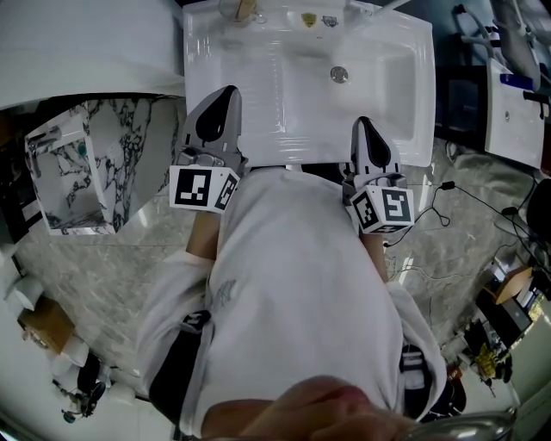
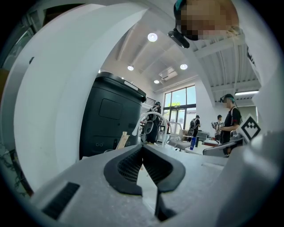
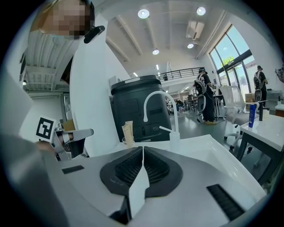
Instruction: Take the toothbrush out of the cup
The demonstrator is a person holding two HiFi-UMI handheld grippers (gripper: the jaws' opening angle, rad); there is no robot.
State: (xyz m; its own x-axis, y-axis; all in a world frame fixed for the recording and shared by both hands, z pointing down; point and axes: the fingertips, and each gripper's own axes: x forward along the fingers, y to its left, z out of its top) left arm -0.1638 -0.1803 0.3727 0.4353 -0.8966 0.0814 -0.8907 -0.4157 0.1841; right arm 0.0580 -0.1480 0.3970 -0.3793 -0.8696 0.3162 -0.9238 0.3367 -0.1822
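A clear cup stands at the back left corner of the white sink, with a beige toothbrush upright in it. In the left gripper view the toothbrush shows just left of the jaws, far beyond them. My left gripper hovers over the sink's front left part, shut with nothing between its pads. My right gripper sits at the sink's front edge, also shut and empty. Both are well short of the cup.
A white curved faucet and a small dispenser stand at the sink's back. The drain lies mid-basin. A marble-patterned box is on the left, cables on the floor at right. People stand in the background.
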